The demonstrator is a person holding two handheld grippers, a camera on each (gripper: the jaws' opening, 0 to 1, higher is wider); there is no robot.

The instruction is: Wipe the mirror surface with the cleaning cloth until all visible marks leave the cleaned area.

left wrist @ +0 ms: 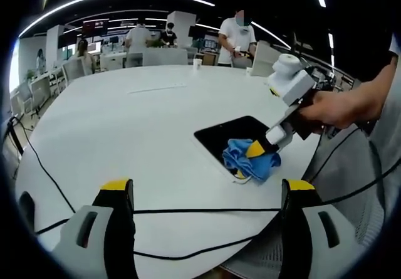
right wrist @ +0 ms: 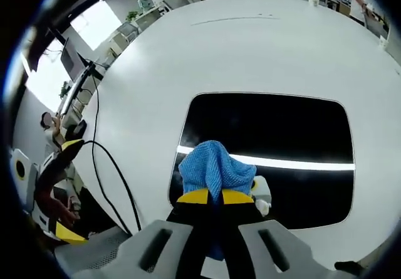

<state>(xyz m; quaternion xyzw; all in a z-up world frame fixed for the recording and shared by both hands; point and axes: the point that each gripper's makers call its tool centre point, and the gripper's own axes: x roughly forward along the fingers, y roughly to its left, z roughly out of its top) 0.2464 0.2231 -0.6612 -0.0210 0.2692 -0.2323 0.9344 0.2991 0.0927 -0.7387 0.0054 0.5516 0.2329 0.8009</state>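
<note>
The right gripper (right wrist: 213,197) has its yellow-tipped jaws pinched tight on the blue cleaning cloth (right wrist: 212,166), which bunches up just ahead of the tips and rests on the mirror (right wrist: 282,125). The mirror is a dark rounded rectangle lying flat on the white table (right wrist: 144,66). Its near-left corner sits right beside the jaws, and most of its dark surface stretches ahead and to the right of them. A bright reflected streak runs across the glass just past the cloth. Beyond the mirror's far edge the tabletop runs on bare and wide.

In the left gripper view, the left gripper (left wrist: 210,188) hangs with its jaws spread wide and nothing between them, above the table's near edge. A black cable (left wrist: 188,211) crosses just ahead of its tips. The mirror (left wrist: 229,135) and cloth (left wrist: 247,157) lie ahead and to the right, well apart from it, with the right gripper (left wrist: 258,148) and a person's hand (left wrist: 329,111) there. Ahead and to the left, the table (left wrist: 125,122) is open.
</note>
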